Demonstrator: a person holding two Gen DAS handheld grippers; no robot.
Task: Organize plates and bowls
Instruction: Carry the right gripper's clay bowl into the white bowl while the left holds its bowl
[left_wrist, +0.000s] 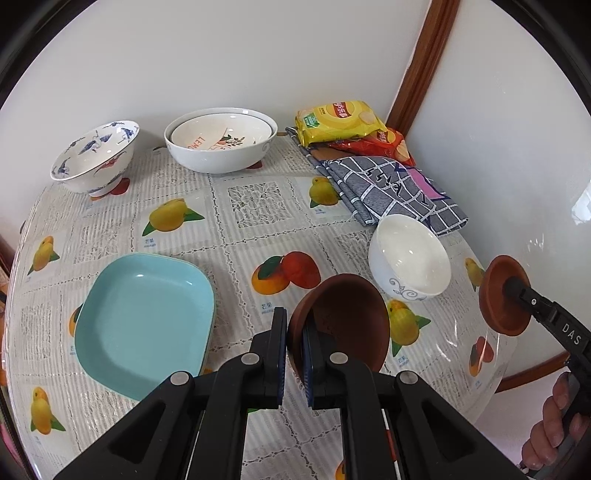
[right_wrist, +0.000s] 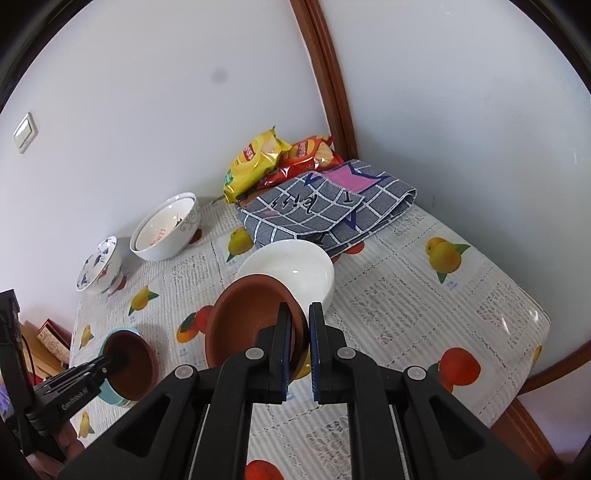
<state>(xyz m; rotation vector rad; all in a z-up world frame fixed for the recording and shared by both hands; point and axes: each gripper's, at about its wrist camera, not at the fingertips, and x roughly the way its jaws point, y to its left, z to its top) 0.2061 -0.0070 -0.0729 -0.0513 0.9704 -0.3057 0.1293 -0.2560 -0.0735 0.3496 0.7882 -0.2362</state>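
Observation:
My left gripper is shut on the rim of a brown clay bowl, held tilted above the tablecloth between a stack of teal square plates and a small white bowl. My right gripper is shut on the rim of a second brown bowl, tilted just in front of that white bowl. In the left wrist view, the right gripper and its brown bowl hang at the table's right edge. The left gripper and its bowl show over the teal plates.
At the back by the wall stand two nested white bowls and a blue-patterned footed bowl. Snack bags and a folded checked cloth fill the far right corner. The fruit-print table ends close on the right.

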